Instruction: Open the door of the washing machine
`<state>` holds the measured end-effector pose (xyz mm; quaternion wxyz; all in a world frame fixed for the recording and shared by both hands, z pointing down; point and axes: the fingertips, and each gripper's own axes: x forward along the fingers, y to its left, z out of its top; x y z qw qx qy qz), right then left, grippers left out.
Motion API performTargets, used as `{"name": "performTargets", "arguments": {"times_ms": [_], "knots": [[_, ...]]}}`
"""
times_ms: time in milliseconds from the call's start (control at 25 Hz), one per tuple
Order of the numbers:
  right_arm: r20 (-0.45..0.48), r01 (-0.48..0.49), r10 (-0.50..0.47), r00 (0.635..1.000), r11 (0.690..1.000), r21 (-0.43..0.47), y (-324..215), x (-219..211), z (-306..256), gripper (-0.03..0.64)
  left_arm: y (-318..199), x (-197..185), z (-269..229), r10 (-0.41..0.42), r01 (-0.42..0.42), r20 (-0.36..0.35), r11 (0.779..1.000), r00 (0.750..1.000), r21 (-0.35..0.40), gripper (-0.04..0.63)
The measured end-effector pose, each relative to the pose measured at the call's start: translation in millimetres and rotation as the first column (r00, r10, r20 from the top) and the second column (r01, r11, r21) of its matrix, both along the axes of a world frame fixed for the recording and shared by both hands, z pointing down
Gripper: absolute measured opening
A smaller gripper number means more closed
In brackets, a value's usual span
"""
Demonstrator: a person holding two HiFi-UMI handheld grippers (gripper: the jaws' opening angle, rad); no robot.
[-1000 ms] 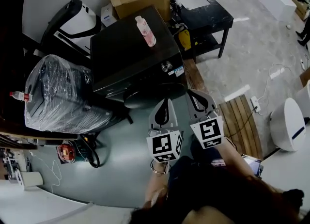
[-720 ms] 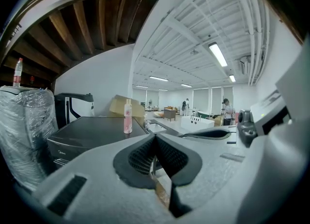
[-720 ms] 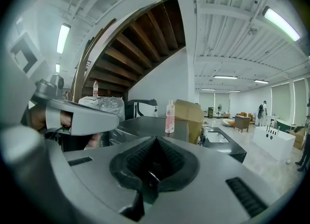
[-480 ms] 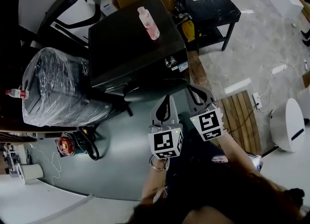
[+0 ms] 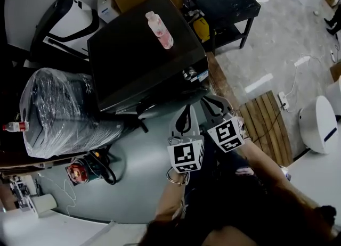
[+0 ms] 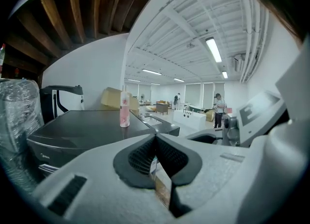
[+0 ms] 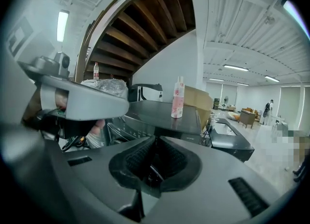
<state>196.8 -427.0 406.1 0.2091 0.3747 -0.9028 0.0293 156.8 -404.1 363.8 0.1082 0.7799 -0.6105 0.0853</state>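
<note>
The washing machine [image 5: 133, 58], a pink bottle [image 5: 160, 31] standing near its top's right edge, faces the left gripper [image 5: 186, 111] and right gripper [image 5: 212, 103], both with jaws pressed together, empty.

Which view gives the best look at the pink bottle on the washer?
Right gripper view: the bottle stands upright on the washer, seen side-on from cap to base with nothing in front. The left gripper view also shows it side-on, but smaller. The head view sees it from above, foreshortened.
</note>
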Motion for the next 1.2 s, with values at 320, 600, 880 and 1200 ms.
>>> {"name": "performTargets", "arguments": {"times_ms": [320, 600, 880, 1200], "knots": [[-0.071, 0.003, -0.005, 0.997, 0.999, -0.034, -31.0, -16.7, 43.6, 0.031, -31.8, -17.8, 34.1, 0.037, -0.038, -0.02, 0.998, 0.999, -0.052, 0.011], [-0.127, 0.02, -0.029, 0.992, 0.997, -0.069, -52.1, -26.3, 82.2, 0.038, -53.7, -26.1, 65.3, 0.068, -0.07, -0.018, 0.994, 0.997, -0.082, 0.011], [-0.169, 0.04, -0.062, 0.984, 0.991, -0.127, -63.8, -34.7, 122.2, 0.047, -67.2, -34.9, 100.9, 0.086, -0.088, -0.022, 0.986, 0.996, -0.143, 0.011], [-0.233, 0.069, -0.11, 0.966, 0.982, -0.177, -72.4, -37.2, 166.7, 0.067, -81.9, -35.0, 128.7, 0.113, -0.118, -0.038, 0.979, 0.993, -0.168, 0.011]]}}
